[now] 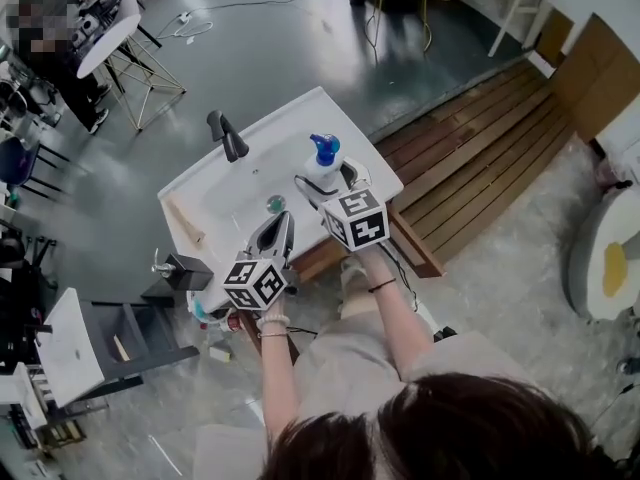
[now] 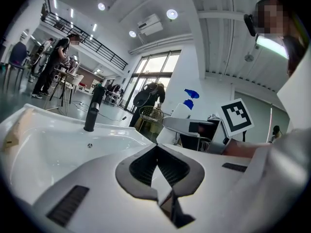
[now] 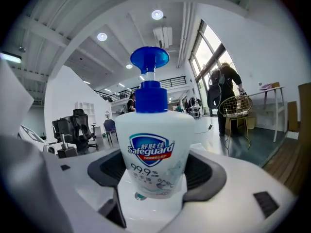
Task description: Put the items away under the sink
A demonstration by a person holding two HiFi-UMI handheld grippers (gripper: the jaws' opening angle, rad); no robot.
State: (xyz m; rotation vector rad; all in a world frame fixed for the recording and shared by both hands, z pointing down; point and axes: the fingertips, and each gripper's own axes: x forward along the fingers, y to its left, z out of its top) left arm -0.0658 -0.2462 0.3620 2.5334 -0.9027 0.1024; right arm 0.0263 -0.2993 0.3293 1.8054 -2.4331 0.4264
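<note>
Sink counter (image 1: 300, 118), right edge: right gripper (image 1: 330, 183) clamps soap bottle (image 3: 154, 149) low. Lift straight, keep it upright, go slow. Left gripper (image 2: 156, 152) pinched closed, empty, near front edge.

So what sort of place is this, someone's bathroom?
Probably not: it looks like an open workshop or studio hall. The white sink with its black faucet stands freestanding on a bare grey floor, with a round table and wooden decking around.
</note>
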